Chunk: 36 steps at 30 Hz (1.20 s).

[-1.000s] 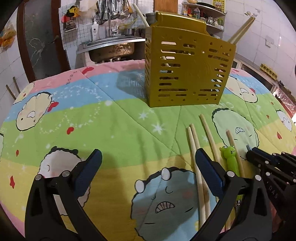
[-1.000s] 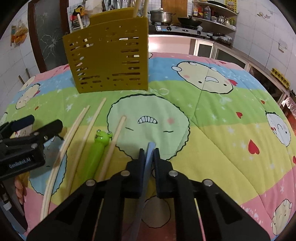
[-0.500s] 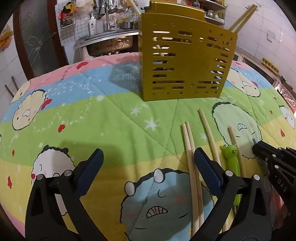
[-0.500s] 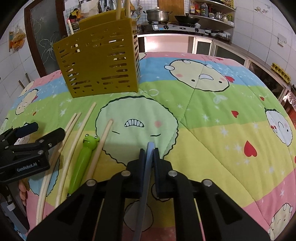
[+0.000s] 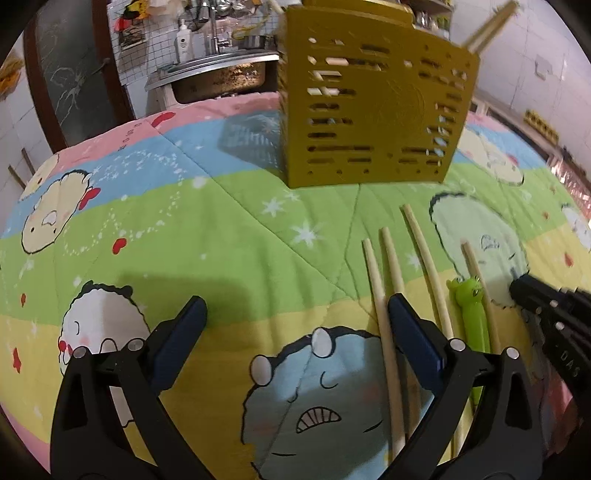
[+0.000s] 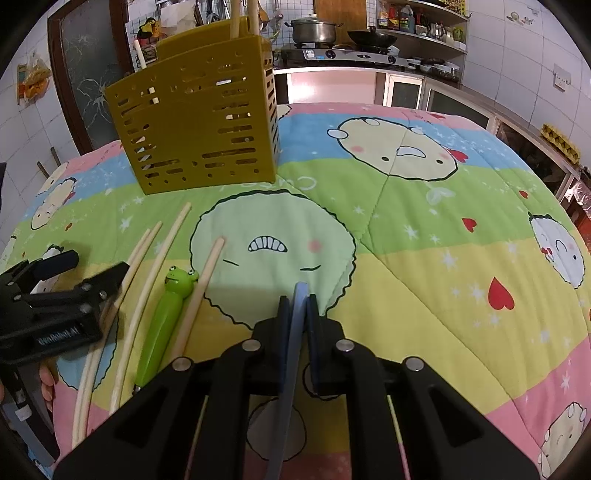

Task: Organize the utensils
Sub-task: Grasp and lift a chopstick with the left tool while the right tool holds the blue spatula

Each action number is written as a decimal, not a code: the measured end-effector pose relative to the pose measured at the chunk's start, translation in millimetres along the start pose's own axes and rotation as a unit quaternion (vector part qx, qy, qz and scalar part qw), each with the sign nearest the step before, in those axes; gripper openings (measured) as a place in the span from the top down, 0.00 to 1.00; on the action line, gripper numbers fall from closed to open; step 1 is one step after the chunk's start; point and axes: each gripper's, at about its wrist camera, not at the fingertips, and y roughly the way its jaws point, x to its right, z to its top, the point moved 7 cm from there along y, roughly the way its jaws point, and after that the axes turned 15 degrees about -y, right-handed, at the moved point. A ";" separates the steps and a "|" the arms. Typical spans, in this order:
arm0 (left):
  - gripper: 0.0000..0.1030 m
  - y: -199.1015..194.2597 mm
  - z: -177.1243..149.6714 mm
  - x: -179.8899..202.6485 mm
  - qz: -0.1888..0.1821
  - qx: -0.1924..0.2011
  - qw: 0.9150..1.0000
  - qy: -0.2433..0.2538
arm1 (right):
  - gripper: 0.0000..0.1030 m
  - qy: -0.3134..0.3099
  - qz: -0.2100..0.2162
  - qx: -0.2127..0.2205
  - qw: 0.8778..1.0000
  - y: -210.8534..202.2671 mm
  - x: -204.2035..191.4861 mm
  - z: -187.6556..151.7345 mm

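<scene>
A yellow slotted utensil holder (image 5: 373, 114) (image 6: 195, 125) stands on the quilt with chopsticks (image 6: 242, 16) sticking out. Several pale chopsticks (image 5: 384, 314) (image 6: 147, 280) and a green frog-headed utensil (image 5: 471, 314) (image 6: 166, 317) lie in front of it. My left gripper (image 5: 295, 314) is open and empty, low over the quilt, its right finger beside the leftmost chopsticks; it also shows in the right wrist view (image 6: 85, 269). My right gripper (image 6: 300, 299) is shut on a thin blue-grey utensil handle (image 6: 291, 354), right of the chopsticks; it shows in the left wrist view (image 5: 517, 286).
A colourful cartoon quilt (image 6: 424, 229) covers the table. Behind it are a sink (image 5: 221, 74), a stove with a pot (image 6: 314, 31) and shelves. The table's edges curve away on both sides.
Both grippers have moved forward toward the holder, which looks nearer. The right gripper stays shut on the blue-grey handle; the left stays open.
</scene>
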 end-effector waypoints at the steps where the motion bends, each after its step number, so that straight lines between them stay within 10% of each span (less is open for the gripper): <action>1: 0.09 -0.1 0.3 1.7 0.001 0.000 1.000 0.003 | 0.91 0.000 -0.001 -0.002 1.000 0.4 -0.1 0.6; 22: 0.94 -1.8 11.7 26.4 -0.038 -0.009 0.999 -0.008 | 0.92 0.031 -0.005 -0.006 0.999 3.6 2.0 12.6; 36: 0.94 -32.1 16.8 31.6 -0.059 0.039 0.997 0.001 | 0.93 0.037 -0.001 0.049 0.998 -25.2 0.1 23.3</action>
